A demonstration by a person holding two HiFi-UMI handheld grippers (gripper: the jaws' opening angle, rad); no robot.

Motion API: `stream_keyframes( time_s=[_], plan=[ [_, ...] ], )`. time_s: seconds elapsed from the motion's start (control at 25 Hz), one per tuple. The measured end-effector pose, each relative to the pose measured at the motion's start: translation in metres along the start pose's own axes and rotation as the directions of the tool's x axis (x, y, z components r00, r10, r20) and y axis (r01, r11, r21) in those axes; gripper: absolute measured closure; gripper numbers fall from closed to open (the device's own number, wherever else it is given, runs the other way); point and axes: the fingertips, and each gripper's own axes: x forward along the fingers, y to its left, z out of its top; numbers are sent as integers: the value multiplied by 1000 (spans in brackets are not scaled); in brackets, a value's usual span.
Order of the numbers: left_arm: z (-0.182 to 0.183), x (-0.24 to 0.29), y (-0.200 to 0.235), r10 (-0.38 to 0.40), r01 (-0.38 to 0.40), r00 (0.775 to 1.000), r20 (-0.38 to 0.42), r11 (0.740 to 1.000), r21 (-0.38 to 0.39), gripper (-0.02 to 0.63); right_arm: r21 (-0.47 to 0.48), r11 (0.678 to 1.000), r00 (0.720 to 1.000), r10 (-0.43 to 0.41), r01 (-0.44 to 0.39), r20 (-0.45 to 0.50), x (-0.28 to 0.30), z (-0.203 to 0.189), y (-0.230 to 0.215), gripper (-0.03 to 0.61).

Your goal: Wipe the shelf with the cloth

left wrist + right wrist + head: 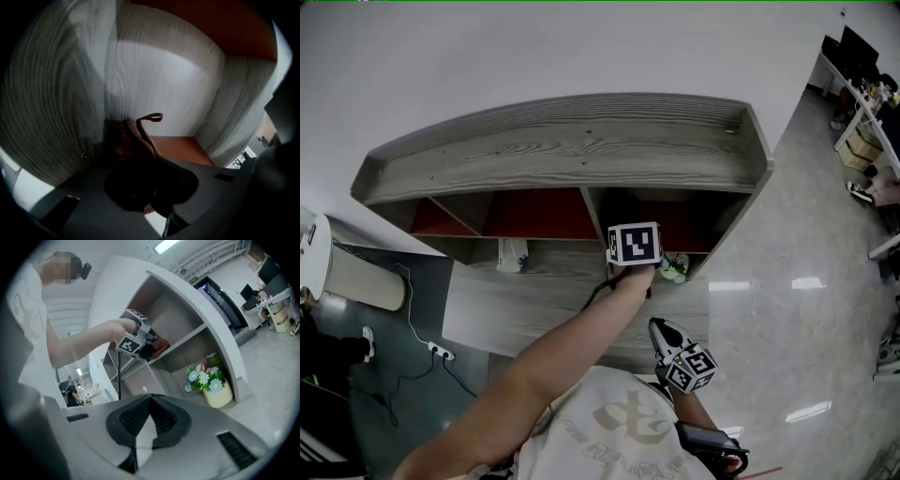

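Observation:
The grey wood-grain shelf unit (572, 150) has red back panels. My left gripper (149, 183) reaches into its upper right compartment; only its marker cube (634, 244) shows in the head view. Its jaws are shut on a reddish-brown cloth (137, 137), which is pressed into the corner where the grey side wall (51, 108) meets the back; a loop of the cloth (152, 116) sticks up. The right gripper view shows that left gripper (140, 345) with the cloth (161, 346) on the shelf board. My right gripper (663, 331) (150, 404) hangs back by my body, shut and empty.
A cream pot of blue and white flowers (212, 386) (674, 268) stands on the lower board at the right. A small white object (514, 255) sits further left. A power strip and cables (439, 352) lie on the floor at left; office desks (862, 84) stand far right.

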Motion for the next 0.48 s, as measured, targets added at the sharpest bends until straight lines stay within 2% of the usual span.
stream_keyframes(
  time_s=[0.24,0.48],
  plan=[
    [-5,-6,11,37,-32,999,33,992,-124,537,-7,999,999,32,-32,-8,9,2,6,574],
    [-16,-18,18,49,-44,998,27,985,-168,537,-1,1000,999,31,-31,-16,11,0,5,574]
  ],
)
